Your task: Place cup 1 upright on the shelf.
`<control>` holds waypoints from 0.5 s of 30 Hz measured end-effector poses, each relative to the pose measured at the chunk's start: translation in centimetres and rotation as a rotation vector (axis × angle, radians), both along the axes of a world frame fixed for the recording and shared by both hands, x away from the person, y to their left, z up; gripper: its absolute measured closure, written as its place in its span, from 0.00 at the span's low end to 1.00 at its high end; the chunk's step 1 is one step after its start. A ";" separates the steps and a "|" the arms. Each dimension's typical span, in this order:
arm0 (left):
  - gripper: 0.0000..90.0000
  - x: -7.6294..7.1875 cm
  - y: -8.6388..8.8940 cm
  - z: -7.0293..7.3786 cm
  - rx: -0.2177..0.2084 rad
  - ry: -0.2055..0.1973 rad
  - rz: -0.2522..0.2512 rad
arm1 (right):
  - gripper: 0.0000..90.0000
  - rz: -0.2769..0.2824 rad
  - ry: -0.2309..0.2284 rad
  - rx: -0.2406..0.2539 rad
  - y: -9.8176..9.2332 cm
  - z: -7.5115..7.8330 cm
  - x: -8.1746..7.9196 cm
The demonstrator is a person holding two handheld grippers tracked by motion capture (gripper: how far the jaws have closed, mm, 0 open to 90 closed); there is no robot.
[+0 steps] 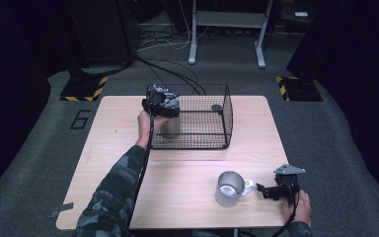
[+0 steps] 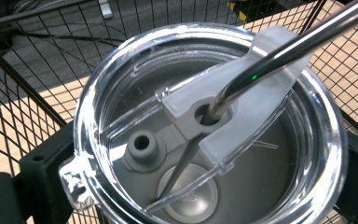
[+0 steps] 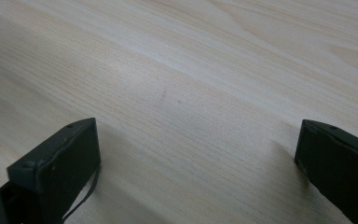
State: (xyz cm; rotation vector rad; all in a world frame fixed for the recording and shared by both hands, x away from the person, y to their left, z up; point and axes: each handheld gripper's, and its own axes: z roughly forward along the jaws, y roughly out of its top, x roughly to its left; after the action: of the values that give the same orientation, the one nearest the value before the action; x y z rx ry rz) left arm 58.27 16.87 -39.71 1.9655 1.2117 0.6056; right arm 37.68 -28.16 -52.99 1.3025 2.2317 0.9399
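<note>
Where the left tongs (image 1: 164, 118) reach down into the wire basket (image 1: 225, 116), their black jaws flank a steel tumbler (image 1: 170, 126) on both sides and appear clamped against its wall. The left gripper view looks straight down on the tumbler: a round, clear plastic lid (image 2: 209, 126) with a thick glossy rim, a frosted sliding tab, a small grey plug hole and a side lug. A polished metal straw (image 2: 284, 51) passes through the tab's opening and leans away toward the upper right of that view. Below the lid, the tumbler's brushed metal interior and round base are visible. The basket is a black, rectangular, fine-mesh grid standing at the far middle of the counter (image 1: 128, 148), which is pale wood-grain laminate.

The right tongs (image 1: 262, 190) rest low at the near right of the counter, jaws spread wide with bare wood grain between them, gripping nothing. Just beside their tips stands a metal mug (image 1: 229, 189), cylindrical, matte silver, its white handle (image 1: 248, 186) turned toward these tongs.
</note>
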 end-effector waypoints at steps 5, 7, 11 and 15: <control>0.00 -0.4 0.1 0.7 -0.033 -0.054 0.015 | 0.00 0.000 0.000 0.000 0.0 0.0 0.0; 0.00 -0.5 0.1 1.0 -0.037 -0.057 0.019 | 0.00 0.000 0.000 0.000 0.0 0.0 0.0; 0.00 -0.7 0.2 2.2 -0.051 -0.067 0.016 | 0.00 0.000 0.000 0.000 0.0 0.0 0.0; 0.00 -1.2 0.3 3.2 -0.049 -0.075 0.006 | 0.00 0.000 0.000 0.000 0.0 0.0 0.0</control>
State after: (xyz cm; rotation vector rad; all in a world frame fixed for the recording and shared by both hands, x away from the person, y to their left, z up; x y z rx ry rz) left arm 57.10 17.18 -36.52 1.8822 1.1760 0.6407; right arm 37.68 -28.16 -52.99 1.3023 2.2317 0.9399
